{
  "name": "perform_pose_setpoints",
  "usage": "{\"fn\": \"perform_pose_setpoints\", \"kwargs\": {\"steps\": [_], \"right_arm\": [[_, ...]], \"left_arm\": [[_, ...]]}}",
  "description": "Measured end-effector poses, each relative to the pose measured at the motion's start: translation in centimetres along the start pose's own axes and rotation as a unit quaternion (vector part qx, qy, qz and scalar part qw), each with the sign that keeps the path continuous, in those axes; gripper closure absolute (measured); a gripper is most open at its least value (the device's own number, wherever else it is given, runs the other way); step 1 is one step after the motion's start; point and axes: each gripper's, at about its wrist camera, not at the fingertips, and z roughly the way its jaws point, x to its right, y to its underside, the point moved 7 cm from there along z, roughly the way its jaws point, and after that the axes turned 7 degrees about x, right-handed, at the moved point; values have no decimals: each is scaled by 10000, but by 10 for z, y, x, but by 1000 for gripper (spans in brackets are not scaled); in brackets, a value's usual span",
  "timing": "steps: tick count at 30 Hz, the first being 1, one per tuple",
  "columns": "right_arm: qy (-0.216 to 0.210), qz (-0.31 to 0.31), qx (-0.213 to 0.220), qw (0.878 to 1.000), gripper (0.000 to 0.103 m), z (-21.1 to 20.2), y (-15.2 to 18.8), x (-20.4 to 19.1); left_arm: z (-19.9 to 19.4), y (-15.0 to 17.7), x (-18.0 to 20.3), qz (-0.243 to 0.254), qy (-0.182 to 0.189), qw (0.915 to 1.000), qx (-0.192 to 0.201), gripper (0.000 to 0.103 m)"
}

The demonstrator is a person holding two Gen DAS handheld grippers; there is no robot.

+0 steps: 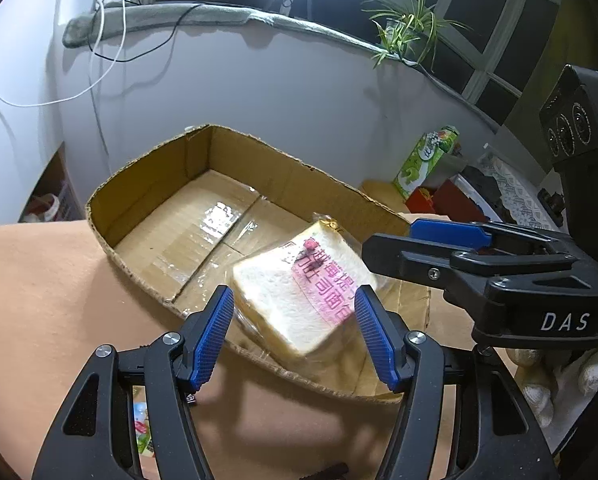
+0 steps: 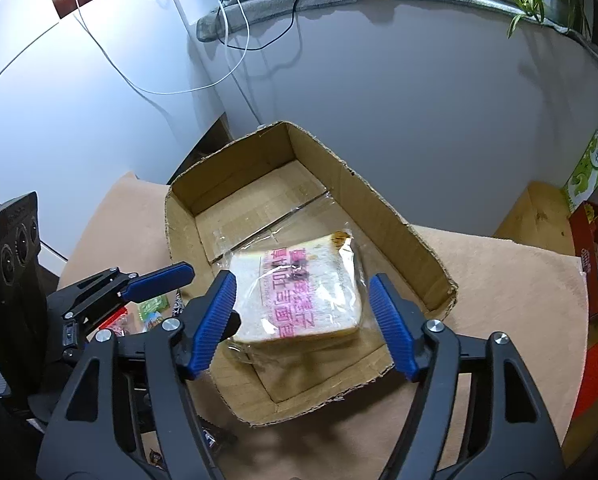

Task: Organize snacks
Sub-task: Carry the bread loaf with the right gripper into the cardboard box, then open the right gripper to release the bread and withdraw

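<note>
1. Presently, one wrapped bread packet [image 2: 299, 292] is seen lying inside one shallow cardboard box [image 2: 399, 216], at the box end nearest both grippers, tilted slightly on the box floor; pink print is noted on its clear wrapper.
2. The right gripper [image 2: 303, 320] is held wide open above the near box wall, with the packet seen between its two blue fingers [image 2: 219, 312]; nothing is gripped, and whether the left pad grazes the wrapper cannot be told.
3. The left gripper [image 1: 295, 332] is likewise spread wide and holds nothing; the packet is framed just ahead between its pads, apart from both.
4. In the left wrist view, the right gripper's closed-looking side profile is seen to the right of the packet, over the box's right wall; a white-gloved hand [image 1: 555, 384] is noted beneath it.
5. The box rests on one tan table surface [image 2: 499, 280]. Its near wall stands between each gripper and the packet.
6. Small snack packets [image 2: 151, 312] are noted below and left of the right gripper, partly hidden by the left gripper; their count cannot be told.
7. Far right of the grippers, one green carton [image 1: 423, 160] stands upright beside red boxes [image 1: 439, 198]. One potted plant [image 1: 407, 28] is recorded on the sill behind.
</note>
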Motion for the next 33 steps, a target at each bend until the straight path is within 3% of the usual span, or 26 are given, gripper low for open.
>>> {"fn": "perform_pose_setpoints", "kwargs": {"steps": [11, 18, 26, 33], "right_arm": [[145, -4, 125, 9998, 31, -18, 2, 0], [160, -138, 300, 9993, 30, -44, 17, -14], [20, 236, 639, 9977, 30, -80, 56, -31], [-14, 122, 383, 9992, 30, -88, 102, -47]], "left_arm": [[-14, -3, -3, -9, -12, 10000, 96, 40], [-45, -5, -11, -56, -51, 9995, 305, 40], [-96, 10, -32, -144, -210, 9978, 609, 40], [-148, 39, -72, -310, -508, 9951, 788, 40]]}}
